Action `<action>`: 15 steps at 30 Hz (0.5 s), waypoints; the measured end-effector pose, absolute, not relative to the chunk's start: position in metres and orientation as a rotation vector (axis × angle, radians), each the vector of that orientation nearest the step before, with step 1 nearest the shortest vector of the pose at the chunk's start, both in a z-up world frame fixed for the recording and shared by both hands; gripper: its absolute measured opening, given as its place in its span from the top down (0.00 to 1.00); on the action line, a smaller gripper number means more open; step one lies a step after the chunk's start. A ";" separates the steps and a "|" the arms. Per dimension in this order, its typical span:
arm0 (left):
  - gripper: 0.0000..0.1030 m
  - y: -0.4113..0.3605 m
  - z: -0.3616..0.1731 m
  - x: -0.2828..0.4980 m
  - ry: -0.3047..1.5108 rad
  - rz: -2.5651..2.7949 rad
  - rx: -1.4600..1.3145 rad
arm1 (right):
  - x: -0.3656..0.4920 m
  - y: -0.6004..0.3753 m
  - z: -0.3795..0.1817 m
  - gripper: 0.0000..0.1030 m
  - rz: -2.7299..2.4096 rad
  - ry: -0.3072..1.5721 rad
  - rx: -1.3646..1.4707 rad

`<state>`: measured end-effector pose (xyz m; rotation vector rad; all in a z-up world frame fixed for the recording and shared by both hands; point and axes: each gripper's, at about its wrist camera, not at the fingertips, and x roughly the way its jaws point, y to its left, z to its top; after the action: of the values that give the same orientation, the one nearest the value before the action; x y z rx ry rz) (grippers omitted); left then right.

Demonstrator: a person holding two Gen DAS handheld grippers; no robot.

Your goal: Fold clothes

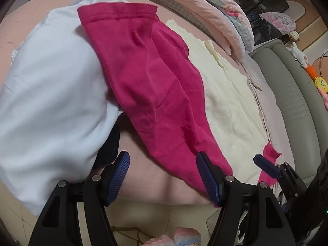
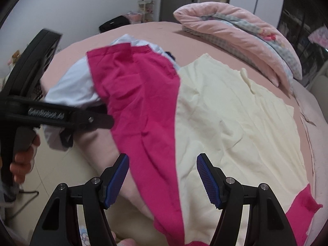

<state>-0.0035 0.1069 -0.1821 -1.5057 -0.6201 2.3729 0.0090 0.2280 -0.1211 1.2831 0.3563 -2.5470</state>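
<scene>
The bed (image 2: 143,32), covered in a pink sheet, carries everything: a folded pink quilt (image 2: 235,26) lies at its far side, and nearer the edge three garments overlap. The cream garment (image 2: 235,123) is spread nearly flat on the sheet, the largest piece laid out. The white garment (image 1: 51,94) bulges in a loose heap to the left of it, draping over the bed's edge. Across both runs the magenta garment (image 1: 155,86), a long crumpled strip whose hemmed end rests on the white heap and whose near end trails off the mattress edge; another magenta part (image 2: 301,207) shows under the cream garment's near corner. The step in hand looks like the approach to the first grasp, with nothing yet folded. The left gripper (image 1: 163,176) hangs over the bed's edge with its jaws apart and empty, its right finger just at the magenta strip's near end. The right gripper (image 2: 163,176) hovers with jaws likewise apart and empty, the magenta strip passing beneath the gap. The next move probably calls for each gripper to pinch one edge of the magenta garment, lift it clear of the others and spread it flat.
</scene>
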 end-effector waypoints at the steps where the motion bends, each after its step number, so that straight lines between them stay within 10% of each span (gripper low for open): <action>1: 0.36 0.107 -0.184 -0.004 -0.633 2.365 -1.507 | 0.011 0.227 -0.125 0.34 -2.546 0.366 1.285; 15: 0.36 0.118 -0.214 -0.023 -0.739 2.276 -1.529 | 0.034 0.226 -0.158 0.34 -2.553 0.293 1.322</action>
<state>-0.0228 0.1185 -0.2138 -1.5292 -0.7391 2.2762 0.0337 0.2261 -0.1582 1.3215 0.2926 -2.5529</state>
